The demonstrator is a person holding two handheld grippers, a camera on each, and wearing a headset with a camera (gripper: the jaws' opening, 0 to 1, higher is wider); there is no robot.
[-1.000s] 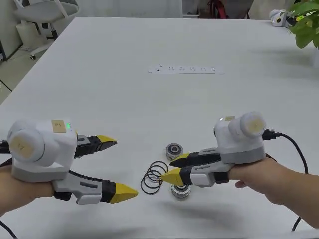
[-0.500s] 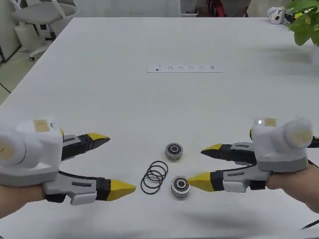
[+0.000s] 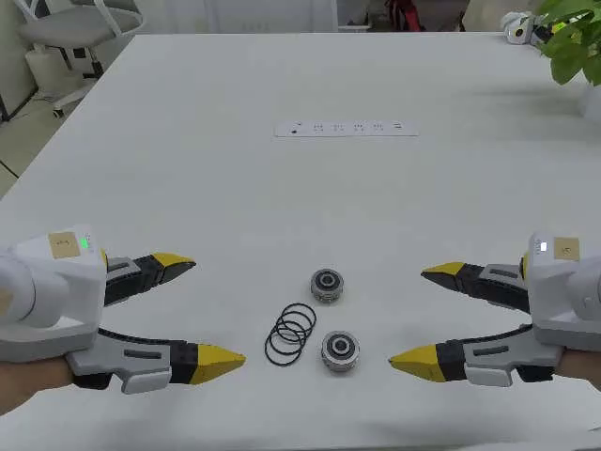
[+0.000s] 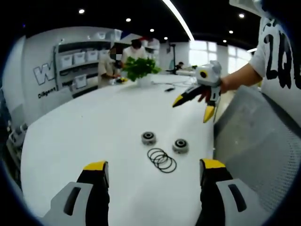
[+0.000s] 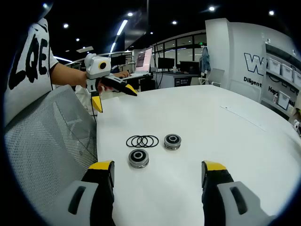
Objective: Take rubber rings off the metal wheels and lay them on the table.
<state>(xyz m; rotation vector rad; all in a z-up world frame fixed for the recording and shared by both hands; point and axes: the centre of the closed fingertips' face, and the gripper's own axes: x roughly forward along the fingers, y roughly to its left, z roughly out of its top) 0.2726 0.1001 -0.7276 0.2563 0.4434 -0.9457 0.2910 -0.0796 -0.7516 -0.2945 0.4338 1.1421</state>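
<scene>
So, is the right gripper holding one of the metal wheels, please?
No, the right gripper is open and empty, and the far wheel and the near wheel lie apart from it on the table.

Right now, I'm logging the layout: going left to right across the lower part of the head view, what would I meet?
left gripper → rubber rings → metal wheels → right gripper

Bare table [image 3: 188,169] between my left gripper [image 3: 216,310] and rubber rings [image 3: 291,334]; likewise between my right gripper [image 3: 408,316] and near wheel [image 3: 340,349]. Far wheel [image 3: 327,285] stands apart behind. Power strip [image 3: 346,129] well beyond, out of my way.
</scene>
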